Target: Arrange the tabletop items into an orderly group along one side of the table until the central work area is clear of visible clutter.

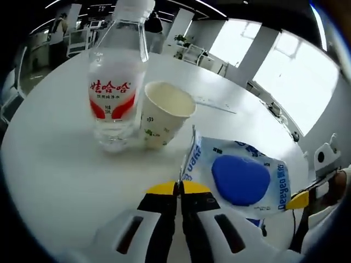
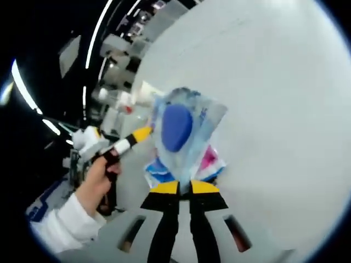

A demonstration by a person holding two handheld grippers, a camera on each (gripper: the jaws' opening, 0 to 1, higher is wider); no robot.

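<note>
Left tool point(image 1: 180, 189) has its jaws pressed together on the thin edge of a clear plastic packet point(image 1: 238, 176) with a blue round patch and blue print; the packet lies flat on the white round surface point(image 1: 55, 164) just ahead of the tips. In the same left gripper view, a water bottle point(image 1: 116, 82) with a red-and-white label stands upright toward the far side of the surface, and a paper cup point(image 1: 163, 113) sits just beside it on its right, touching or nearly so, tilted a little with its mouth open upward. A thin flat strip point(image 1: 216, 104) lies further back near the far edge, too small to identify. The right tool's yellow tip shows at the right side of that view, at the packet's corner.

Right tool point(image 2: 185, 187) is also closed on the packet point(image 2: 184, 137), gripping its near edge; the packet's blue patch faces the camera, a pink and blue printed bit shows at its lower end. The left tool point(image 2: 143, 132) comes in from the left, held by a hand point(image 2: 96, 183) in a white sleeve, its yellow tip at the packet's side. Bottle and cup are blurred behind it. The surface point(image 2: 285, 109) stretches bare to the right.
</note>
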